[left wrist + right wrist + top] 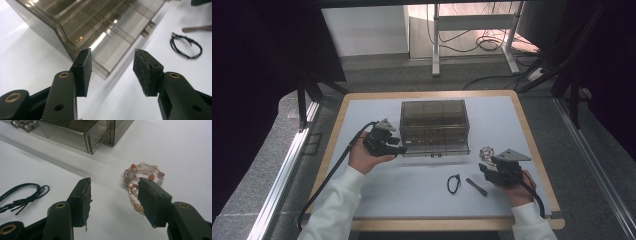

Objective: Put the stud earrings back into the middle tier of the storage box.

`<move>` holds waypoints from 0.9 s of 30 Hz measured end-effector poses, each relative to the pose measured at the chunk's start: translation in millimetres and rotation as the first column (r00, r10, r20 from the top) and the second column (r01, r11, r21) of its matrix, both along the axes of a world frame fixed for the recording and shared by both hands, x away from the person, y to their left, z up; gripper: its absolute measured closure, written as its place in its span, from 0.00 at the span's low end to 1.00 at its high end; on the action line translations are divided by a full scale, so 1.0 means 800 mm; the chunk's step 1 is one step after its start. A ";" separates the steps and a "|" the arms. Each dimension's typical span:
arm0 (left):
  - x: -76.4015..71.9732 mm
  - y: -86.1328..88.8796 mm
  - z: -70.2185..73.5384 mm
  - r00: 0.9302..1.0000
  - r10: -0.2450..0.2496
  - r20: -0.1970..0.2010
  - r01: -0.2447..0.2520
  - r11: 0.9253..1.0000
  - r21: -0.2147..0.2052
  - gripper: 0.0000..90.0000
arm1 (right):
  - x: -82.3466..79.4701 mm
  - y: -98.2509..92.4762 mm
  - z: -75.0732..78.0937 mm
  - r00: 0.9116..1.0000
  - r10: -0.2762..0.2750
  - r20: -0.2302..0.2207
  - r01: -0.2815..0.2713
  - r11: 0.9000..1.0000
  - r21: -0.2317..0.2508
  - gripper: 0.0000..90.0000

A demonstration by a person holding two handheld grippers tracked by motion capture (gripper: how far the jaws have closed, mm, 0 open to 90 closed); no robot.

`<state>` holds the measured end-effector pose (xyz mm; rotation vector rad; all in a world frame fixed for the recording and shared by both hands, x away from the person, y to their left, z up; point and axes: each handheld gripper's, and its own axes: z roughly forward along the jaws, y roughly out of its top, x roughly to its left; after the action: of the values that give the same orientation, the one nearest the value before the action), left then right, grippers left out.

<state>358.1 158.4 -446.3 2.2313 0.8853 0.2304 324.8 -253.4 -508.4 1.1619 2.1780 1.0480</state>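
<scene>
1. A smoky transparent drawer box (434, 125) sits mid-table on a white table (412, 200) with a wooden edge. One bottom drawer (435, 148) is pulled partly out toward the person.
2. Left gripper (398, 148): held in the left hand (364, 160), just beside the box's front left corner. In the left gripper view its jaws stand wide apart with nothing between them, aimed at the box corner (75, 50).
3. Right gripper (484, 169): held in the right hand (517, 190), near the table's right side. Jaws wide apart, holding nothing.
4. Beaded bracelet (142, 180) (orange, grey and white stones on gold wire) lies on the table just ahead of the right gripper's right-hand jaw, which partly covers it; it also shows in the high view (486, 150).
5. Black cord loop (454, 183) lies on the table in front of the box, between the two grippers; seen also at (186, 46) and (22, 195).
6. A short dark stick (476, 186) lies just right of the cord, not touching it.
</scene>
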 end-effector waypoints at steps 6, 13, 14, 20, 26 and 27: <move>-0.022 0.005 -0.006 1.000 -0.017 0.009 0.017 1.000 0.010 0.52 | 0.000 0.001 0.000 1.000 0.003 0.001 -0.003 1.000 -0.004 0.49; -0.045 0.005 -0.015 0.999 -0.046 0.005 0.046 0.999 0.030 0.51 | 0.000 0.001 0.000 1.000 0.003 0.003 -0.003 1.000 -0.006 0.49; -0.047 0.005 -0.016 0.999 -0.049 0.005 0.048 0.998 0.031 0.51 | 0.000 0.001 0.000 1.000 0.002 0.004 -0.002 1.000 -0.003 0.49; -0.066 0.007 -0.024 0.998 -0.063 -0.001 0.063 0.997 0.039 0.51 | 0.000 0.000 0.000 1.000 0.000 0.000 0.000 1.000 0.000 0.49; -0.075 0.016 -0.038 0.998 -0.051 -0.021 0.052 0.998 0.041 0.51 | -0.001 0.000 0.002 1.000 0.003 0.003 -0.003 1.000 0.001 0.48; -0.076 0.017 -0.040 0.999 -0.047 -0.024 0.048 0.998 0.049 0.51 | -0.001 0.000 0.002 1.000 0.004 0.003 -0.004 1.000 0.003 0.48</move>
<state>297.2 171.7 -478.1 2.3022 0.8465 0.2072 323.9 -253.3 -506.8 1.1572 2.1773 1.0548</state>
